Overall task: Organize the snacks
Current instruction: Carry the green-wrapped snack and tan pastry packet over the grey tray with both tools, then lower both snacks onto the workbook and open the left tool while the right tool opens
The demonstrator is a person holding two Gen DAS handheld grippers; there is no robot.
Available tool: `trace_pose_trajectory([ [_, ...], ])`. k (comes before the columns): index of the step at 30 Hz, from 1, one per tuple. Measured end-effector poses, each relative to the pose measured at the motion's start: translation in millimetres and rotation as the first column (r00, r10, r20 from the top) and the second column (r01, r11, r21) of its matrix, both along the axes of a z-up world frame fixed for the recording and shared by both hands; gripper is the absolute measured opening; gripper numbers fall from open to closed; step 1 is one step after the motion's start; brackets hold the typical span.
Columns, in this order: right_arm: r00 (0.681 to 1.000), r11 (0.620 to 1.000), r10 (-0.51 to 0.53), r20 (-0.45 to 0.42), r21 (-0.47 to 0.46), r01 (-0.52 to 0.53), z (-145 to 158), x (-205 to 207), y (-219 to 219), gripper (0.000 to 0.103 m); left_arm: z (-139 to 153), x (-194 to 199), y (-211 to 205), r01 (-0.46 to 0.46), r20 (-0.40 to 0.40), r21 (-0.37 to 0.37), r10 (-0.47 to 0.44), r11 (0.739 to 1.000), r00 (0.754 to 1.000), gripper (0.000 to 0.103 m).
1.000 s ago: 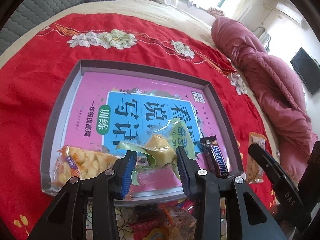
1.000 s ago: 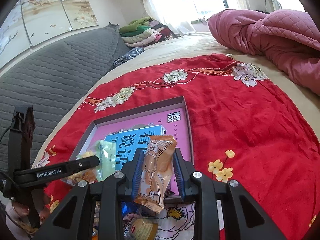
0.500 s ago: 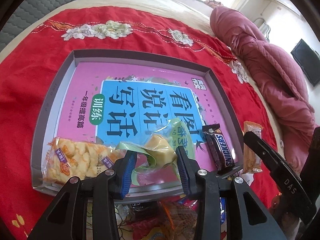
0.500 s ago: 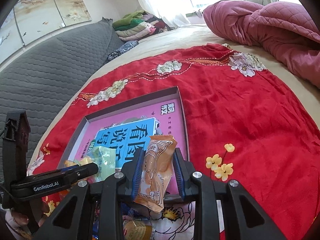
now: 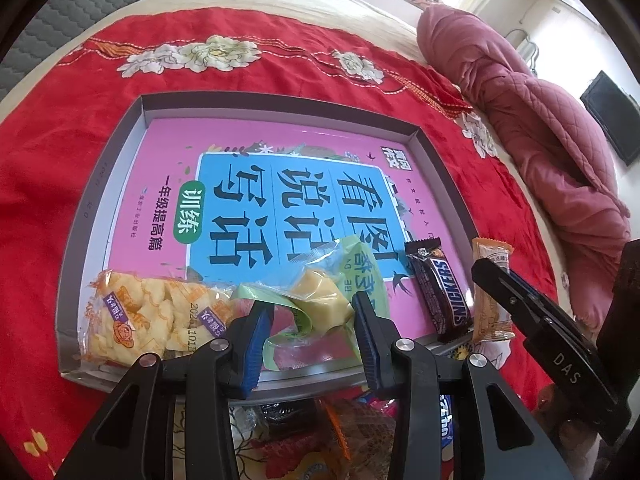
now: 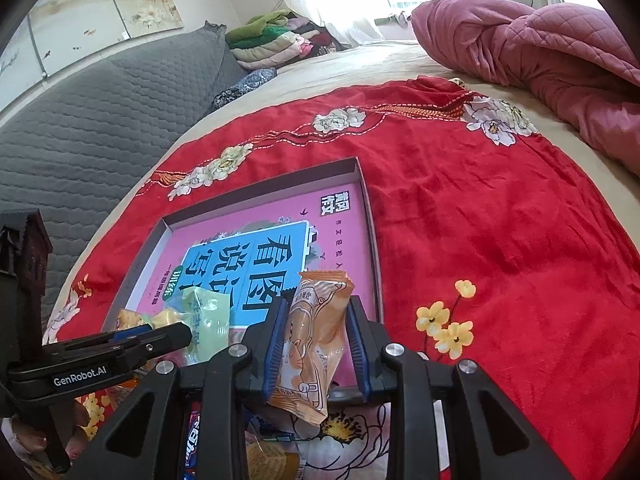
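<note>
A grey tray [image 5: 440, 168] lined with a pink and blue book lies on the red cloth. Inside it, near the front edge, are a yellow cracker pack [image 5: 148, 316] and a Snickers bar [image 5: 440, 288]. My left gripper [image 5: 314, 328] is shut on a green-wrapped yellow cake [image 5: 316, 300] over the tray's front edge. My right gripper [image 6: 316, 344] is shut on an orange snack packet [image 6: 316, 336] by the tray's [image 6: 368, 216] near right corner. Each gripper also shows in the other's view: the left gripper [image 6: 120, 348] and the right gripper [image 5: 540, 320] with its orange packet [image 5: 490, 292].
Loose wrapped snacks [image 5: 320, 432] lie on the cloth just in front of the tray, under both grippers. A red floral cloth [image 6: 480, 220] covers the bed. A pink quilt [image 6: 540, 48] is bunched at the right, with a grey headboard [image 6: 100, 120] on the left.
Both grippers keep their packets. The right view has tipped slightly downward, so the tray sits higher in it. The left gripper has stayed over the tray's front edge.
</note>
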State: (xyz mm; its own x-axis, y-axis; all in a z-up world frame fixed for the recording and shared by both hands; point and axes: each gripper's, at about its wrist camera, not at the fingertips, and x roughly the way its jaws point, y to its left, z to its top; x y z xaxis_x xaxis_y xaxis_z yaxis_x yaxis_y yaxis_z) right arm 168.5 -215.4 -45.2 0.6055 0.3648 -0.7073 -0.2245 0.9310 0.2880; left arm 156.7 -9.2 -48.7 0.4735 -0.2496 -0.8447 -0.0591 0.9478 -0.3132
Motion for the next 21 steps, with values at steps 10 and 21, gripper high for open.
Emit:
trace_pose_trajectory([
  [10, 1.000, 1.000, -0.010, -0.018, -0.004, 0.010, -4.9, 3.5, -1.0, 0.031, -0.2, -0.6, -0.9, -0.001, -0.006, -0.005, 0.001, 1.000, 1.000, 0.042],
  [21, 0.998, 0.999, -0.038, -0.058, 0.030, 0.039, -8.9, 6.8, -8.7, 0.031, 0.1, -0.9, 1.2, -0.006, -0.013, -0.015, 0.006, 1.000, 1.000, 0.042],
])
